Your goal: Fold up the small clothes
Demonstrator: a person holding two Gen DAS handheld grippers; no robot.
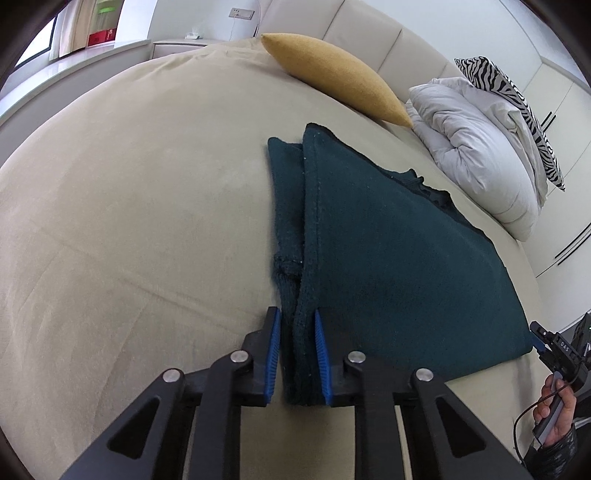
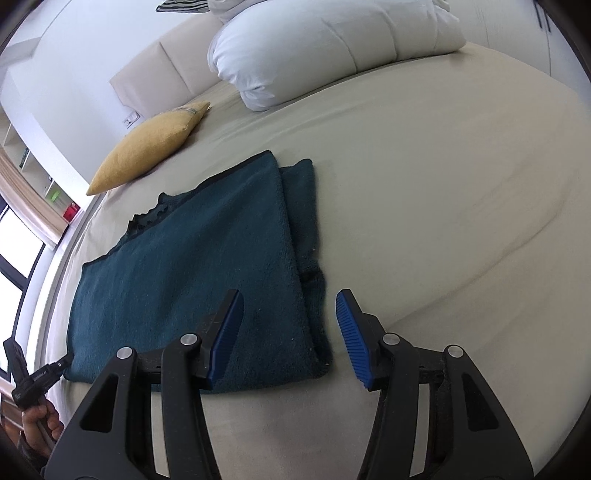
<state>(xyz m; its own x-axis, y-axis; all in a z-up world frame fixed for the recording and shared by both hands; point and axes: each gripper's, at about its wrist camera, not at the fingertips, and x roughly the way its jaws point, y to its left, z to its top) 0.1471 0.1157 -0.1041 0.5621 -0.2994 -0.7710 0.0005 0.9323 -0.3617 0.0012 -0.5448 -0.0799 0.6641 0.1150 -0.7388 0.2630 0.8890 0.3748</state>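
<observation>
Dark teal knit garment (image 1: 388,251), fuzzy terry-like pile, lies folded flat mid-bed, roughly rectangular, with a narrower folded strip showing along one long edge and a ragged dark edge on the side toward the pillows. Left tongs (image 1: 297,354): blue ribbed pads nearly together, pressing the near corner of the doubled knit edge from both sides, so it has hold of the garment. Right tongs (image 2: 290,332): about half open, holding nothing; the garment's other near corner sits between the jaws, left pad over the fabric, right pad over bare sheet, neither visibly pressing. Bed (image 1: 129,221) has a smooth beige sheet with soft creases. Mustard cushion (image 1: 332,77), coarse weave with pointed corners, lies beyond the garment. White puffy duvet (image 1: 480,147) is bunched near the headboard, zebra-print pillow (image 1: 517,107) on it. Padded cream headboard (image 1: 369,33) behind.
</observation>
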